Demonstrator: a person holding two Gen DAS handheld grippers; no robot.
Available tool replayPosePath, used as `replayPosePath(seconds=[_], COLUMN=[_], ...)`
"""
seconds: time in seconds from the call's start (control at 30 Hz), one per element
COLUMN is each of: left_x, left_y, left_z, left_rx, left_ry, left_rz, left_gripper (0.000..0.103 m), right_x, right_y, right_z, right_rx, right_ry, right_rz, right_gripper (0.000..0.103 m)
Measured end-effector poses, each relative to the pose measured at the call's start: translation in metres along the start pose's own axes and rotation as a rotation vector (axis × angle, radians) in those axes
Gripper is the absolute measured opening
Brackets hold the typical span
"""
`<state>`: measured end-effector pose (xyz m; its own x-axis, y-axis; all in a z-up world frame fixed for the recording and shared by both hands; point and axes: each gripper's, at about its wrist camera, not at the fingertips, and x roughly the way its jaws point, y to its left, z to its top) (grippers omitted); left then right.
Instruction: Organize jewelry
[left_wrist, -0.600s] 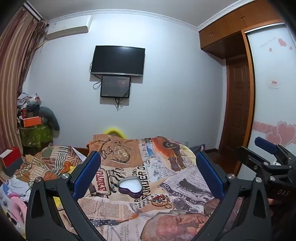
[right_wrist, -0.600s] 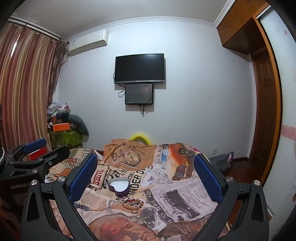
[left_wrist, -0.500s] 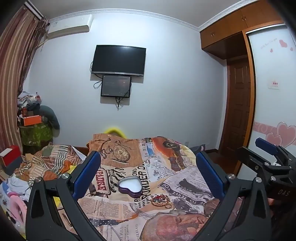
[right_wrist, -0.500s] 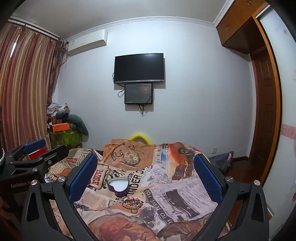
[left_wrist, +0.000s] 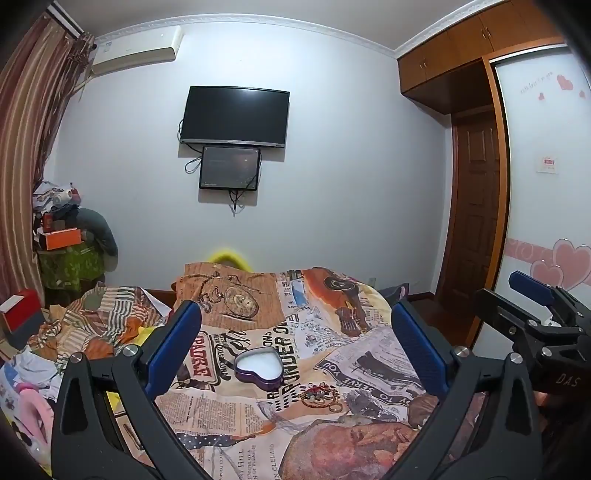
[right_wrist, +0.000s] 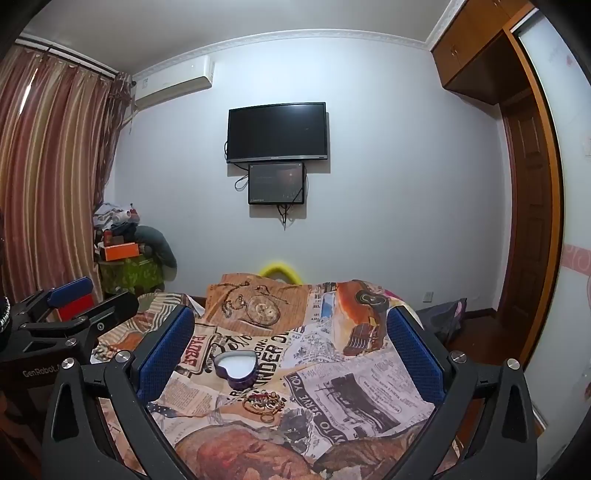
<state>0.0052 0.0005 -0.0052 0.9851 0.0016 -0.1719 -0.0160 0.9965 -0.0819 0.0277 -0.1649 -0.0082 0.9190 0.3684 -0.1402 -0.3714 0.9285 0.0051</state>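
A purple heart-shaped tin (left_wrist: 258, 367) (right_wrist: 237, 369) lies open on the printed bedspread, its pale inside showing. Just in front of it is a small heap of gold and red jewelry (left_wrist: 319, 395) (right_wrist: 263, 404), with a loose ring at its near edge. My left gripper (left_wrist: 295, 339) hangs above the bed with its jaws wide open and nothing between them. My right gripper (right_wrist: 291, 341) is likewise open and holds nothing. Each gripper also shows in the other's view, the right one (left_wrist: 535, 306) at the right, the left one (right_wrist: 70, 306) at the left.
The bedspread (left_wrist: 351, 354) covers a bed reaching toward the far wall with a TV (left_wrist: 234, 116). Rumpled striped bedding (left_wrist: 96, 321) and a red box (left_wrist: 20, 310) lie at the left. A cluttered stand (right_wrist: 125, 266) is in the corner, wardrobe and door (left_wrist: 476, 229) at the right.
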Motion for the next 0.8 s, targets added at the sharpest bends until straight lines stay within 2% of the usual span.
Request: replayPosePath(seconds=[0.8], left_x=[0.001], left_y=[0.0014], left_z=[-0.0048], left_rx=[0.006], left_ry=[0.007], left_rz=[0.005], left_gripper=[0.103], right_x=[0.001], right_y=[-0.0016], right_z=[-0.0019], right_rx=[0.01], right_ry=[0.006], right_rz=[0.006], right_gripper=[0.103])
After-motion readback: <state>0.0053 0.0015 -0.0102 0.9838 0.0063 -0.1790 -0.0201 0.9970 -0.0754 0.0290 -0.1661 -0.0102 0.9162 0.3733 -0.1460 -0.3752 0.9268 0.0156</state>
